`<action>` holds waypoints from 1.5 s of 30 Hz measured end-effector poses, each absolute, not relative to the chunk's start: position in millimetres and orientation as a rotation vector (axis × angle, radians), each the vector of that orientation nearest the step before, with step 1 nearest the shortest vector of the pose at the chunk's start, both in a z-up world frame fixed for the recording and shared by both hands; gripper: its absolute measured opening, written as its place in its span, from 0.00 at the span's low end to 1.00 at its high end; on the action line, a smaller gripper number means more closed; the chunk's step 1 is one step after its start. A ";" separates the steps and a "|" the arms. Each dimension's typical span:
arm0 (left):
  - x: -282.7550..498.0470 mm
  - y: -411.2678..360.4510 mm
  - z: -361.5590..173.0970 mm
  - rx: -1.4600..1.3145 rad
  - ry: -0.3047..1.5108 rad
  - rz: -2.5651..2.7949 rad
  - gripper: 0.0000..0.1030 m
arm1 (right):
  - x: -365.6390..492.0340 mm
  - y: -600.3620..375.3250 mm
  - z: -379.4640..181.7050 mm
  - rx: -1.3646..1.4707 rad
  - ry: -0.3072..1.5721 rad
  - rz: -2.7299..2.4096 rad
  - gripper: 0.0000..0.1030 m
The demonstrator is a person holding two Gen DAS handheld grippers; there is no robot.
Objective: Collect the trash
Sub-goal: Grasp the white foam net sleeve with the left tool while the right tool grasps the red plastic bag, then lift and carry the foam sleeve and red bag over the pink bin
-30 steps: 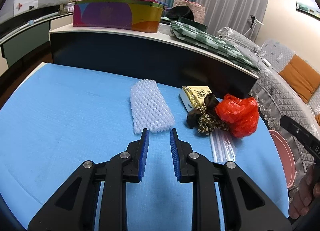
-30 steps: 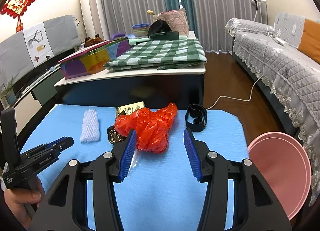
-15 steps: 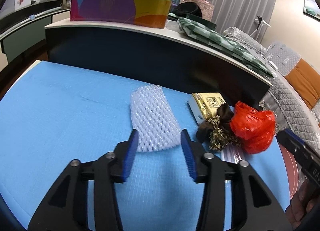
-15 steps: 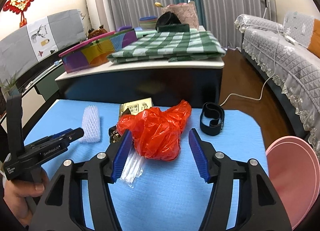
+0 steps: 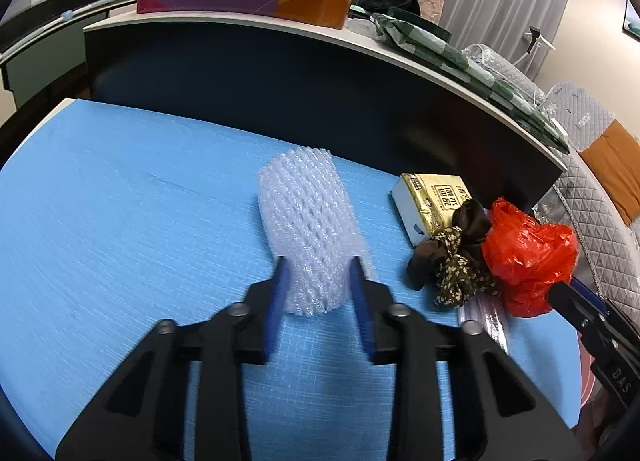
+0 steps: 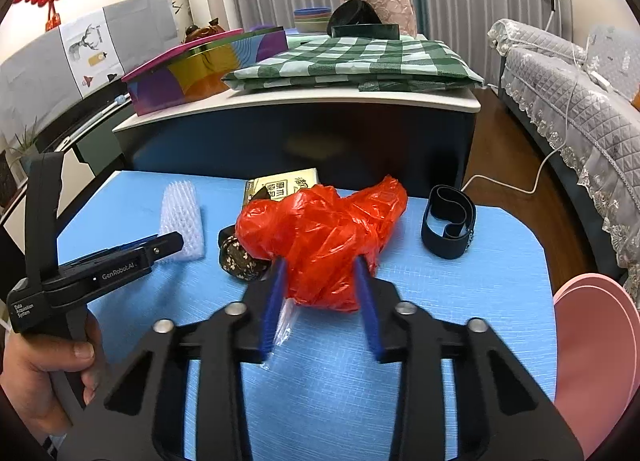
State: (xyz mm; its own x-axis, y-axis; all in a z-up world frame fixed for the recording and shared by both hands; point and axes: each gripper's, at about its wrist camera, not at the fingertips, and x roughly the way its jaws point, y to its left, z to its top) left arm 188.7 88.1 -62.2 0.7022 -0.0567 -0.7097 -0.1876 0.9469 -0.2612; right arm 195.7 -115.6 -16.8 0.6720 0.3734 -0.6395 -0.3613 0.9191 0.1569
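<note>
Both tongs advanced, closing | left tongs (image 5: 320, 285) pinching white foam net sleeve (image 5: 308, 229) | right tongs (image 6: 322, 289) pinching red plastic bag (image 6: 320, 237) | step: grasp | next: lift off blue desk (image 5: 120, 201)

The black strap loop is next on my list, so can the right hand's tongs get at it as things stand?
Probably not yet: the right tongs are closing around the red plastic bag. The black strap loop lies uncovered beside it on the blue mat.

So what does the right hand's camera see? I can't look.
The right gripper is closing its blue fingers around a crumpled red plastic bag on a blue table. A white foam net, a black strap and the left gripper are nearby.
</note>
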 end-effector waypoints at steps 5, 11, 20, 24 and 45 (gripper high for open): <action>179.7 82.8 -54.7 -0.297 0.772 0.059 0.12 | 189.4 -114.5 -13.6 -0.003 0.704 0.423 0.20; 164.6 74.1 -38.7 -0.260 0.741 0.045 0.12 | 175.0 -119.5 -1.0 -0.012 0.671 0.419 0.18; 131.7 58.0 -10.8 -0.217 0.691 0.015 0.11 | 138.7 -131.4 26.7 -0.027 0.611 0.416 0.17; 117.3 49.9 -1.1 -0.193 0.667 0.002 0.11 | 121.0 -136.6 38.9 -0.026 0.583 0.416 0.17; 61.6 25.3 21.5 -0.163 0.616 -0.032 0.11 | 64.0 -169.1 75.8 -0.015 0.493 0.389 0.17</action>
State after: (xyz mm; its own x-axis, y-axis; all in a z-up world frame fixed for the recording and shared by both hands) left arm 61.6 25.3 21.5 0.8160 -0.0783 -0.5728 -0.0191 0.9866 -0.1620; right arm 64.0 -169.1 75.8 0.8090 0.3605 -0.4643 -0.3675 0.9267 0.0790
